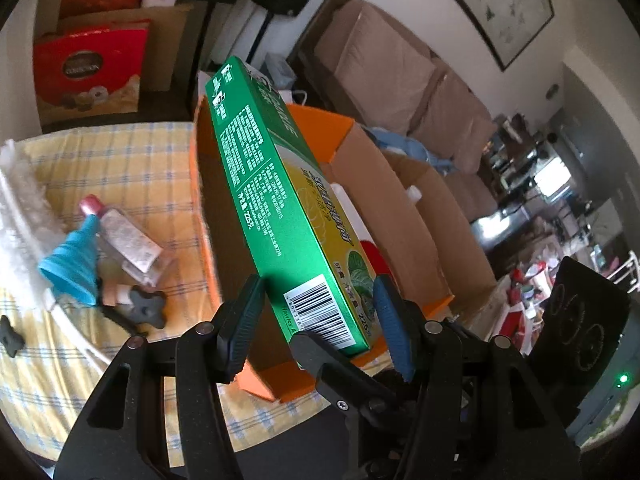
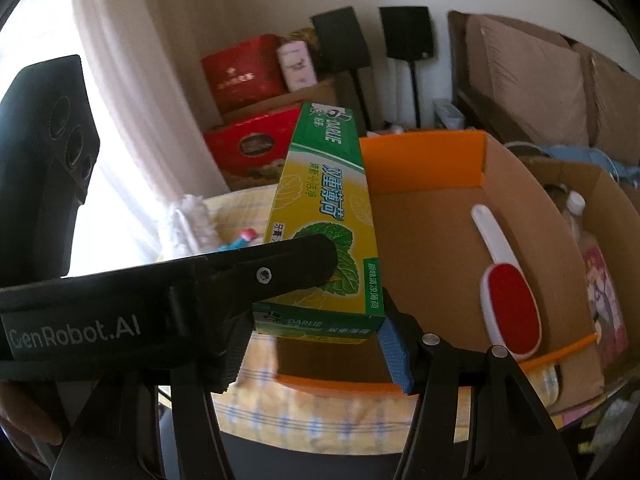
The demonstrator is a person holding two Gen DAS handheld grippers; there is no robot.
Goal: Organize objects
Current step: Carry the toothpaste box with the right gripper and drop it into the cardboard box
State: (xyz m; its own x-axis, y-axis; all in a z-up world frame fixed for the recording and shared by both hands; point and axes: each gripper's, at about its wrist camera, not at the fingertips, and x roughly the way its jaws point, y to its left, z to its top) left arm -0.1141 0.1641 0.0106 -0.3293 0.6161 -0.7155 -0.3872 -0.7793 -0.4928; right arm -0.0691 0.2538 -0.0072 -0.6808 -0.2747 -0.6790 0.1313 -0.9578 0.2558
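A green and yellow toothpaste box (image 1: 280, 200) is held up in the air over an open cardboard box with orange flaps (image 1: 320, 120). My left gripper (image 1: 320, 320) is shut on the barcode end, one pad on each long side. My right gripper (image 2: 316, 344) is shut on the same end of the toothpaste box (image 2: 324, 220). One left-gripper finger (image 2: 260, 276) crosses the box's front face in the right wrist view. Inside the cardboard box (image 2: 420, 160) lies a red and white lint brush (image 2: 508, 304).
On the yellow checked cloth (image 1: 120, 160) to the left lie a blue funnel (image 1: 76, 264), a pink-capped tube (image 1: 124, 236), black pieces (image 1: 144, 308) and a white fluffy duster (image 1: 20, 208). A second carton (image 2: 600, 240) with a bottle (image 2: 572, 208) stands to the right. A sofa (image 1: 400, 68) is behind.
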